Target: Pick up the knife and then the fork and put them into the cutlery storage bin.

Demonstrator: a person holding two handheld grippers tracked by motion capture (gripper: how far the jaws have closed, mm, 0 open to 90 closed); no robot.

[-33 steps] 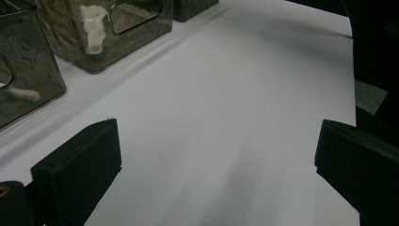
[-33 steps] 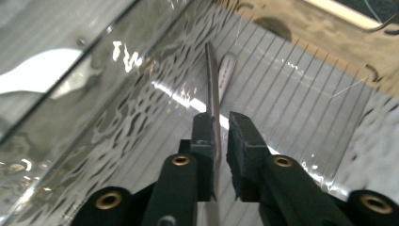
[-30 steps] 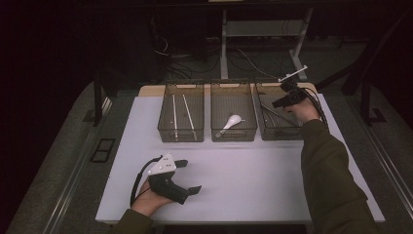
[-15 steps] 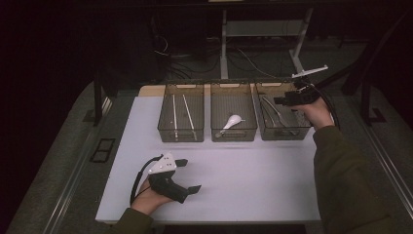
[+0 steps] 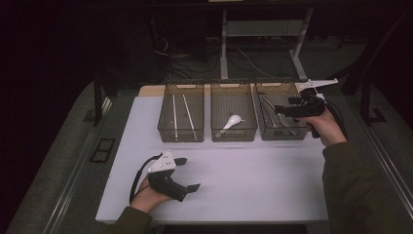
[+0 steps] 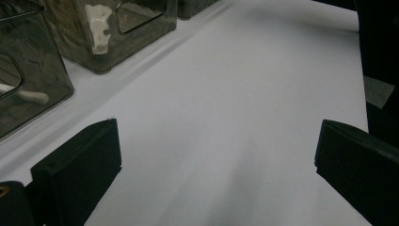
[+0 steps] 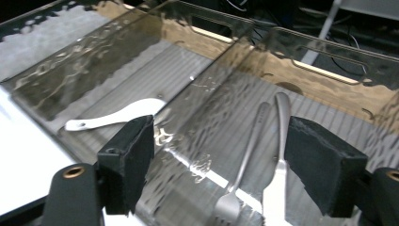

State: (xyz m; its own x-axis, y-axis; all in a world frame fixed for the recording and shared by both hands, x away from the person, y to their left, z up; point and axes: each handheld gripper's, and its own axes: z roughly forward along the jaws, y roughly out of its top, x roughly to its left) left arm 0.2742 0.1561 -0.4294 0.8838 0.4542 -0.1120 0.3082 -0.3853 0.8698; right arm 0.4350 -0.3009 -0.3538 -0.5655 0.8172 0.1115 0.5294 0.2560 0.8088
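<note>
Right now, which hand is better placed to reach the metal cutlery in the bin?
Right. The right gripper hovers, open, over the right bin holding the fork. The left gripper rests low on the table, apart from the bins.

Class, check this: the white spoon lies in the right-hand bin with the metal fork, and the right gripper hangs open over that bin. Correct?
Not quite. The white spoon lies alone in the middle bin, as the high view shows. The metal fork is in the right-hand bin, under the open right gripper.
</note>
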